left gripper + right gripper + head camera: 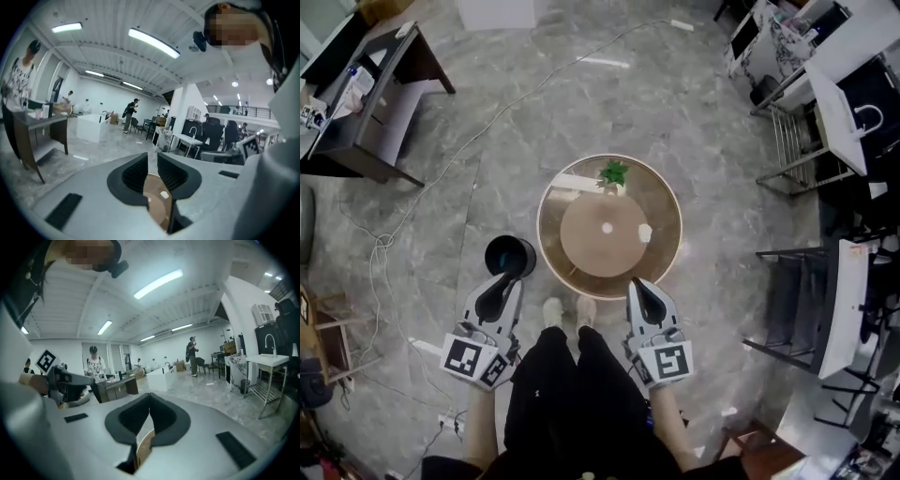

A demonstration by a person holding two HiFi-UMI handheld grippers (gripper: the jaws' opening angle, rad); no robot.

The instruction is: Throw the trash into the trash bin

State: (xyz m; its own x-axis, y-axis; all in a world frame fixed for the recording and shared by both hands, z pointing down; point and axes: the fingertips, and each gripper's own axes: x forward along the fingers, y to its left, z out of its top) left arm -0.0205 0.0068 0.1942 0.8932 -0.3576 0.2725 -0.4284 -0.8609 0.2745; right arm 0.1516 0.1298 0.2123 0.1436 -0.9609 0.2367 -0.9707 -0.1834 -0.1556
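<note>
Bearing only square black-and-white markers on their cubes, both grippers are empty: the left gripper has its pads a narrow slit apart, while the right gripper has its pads pressed together on nothing. The black trash bin stands just ahead of the left fingertips. A white scrap of trash lies on the round table just beyond the right fingertips.

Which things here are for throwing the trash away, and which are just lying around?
For the job: black trash bin; white scrap and tiny white bit on the round table; left gripper; right gripper.
Just lying about: potted plant; white cable; dark desk.
</note>
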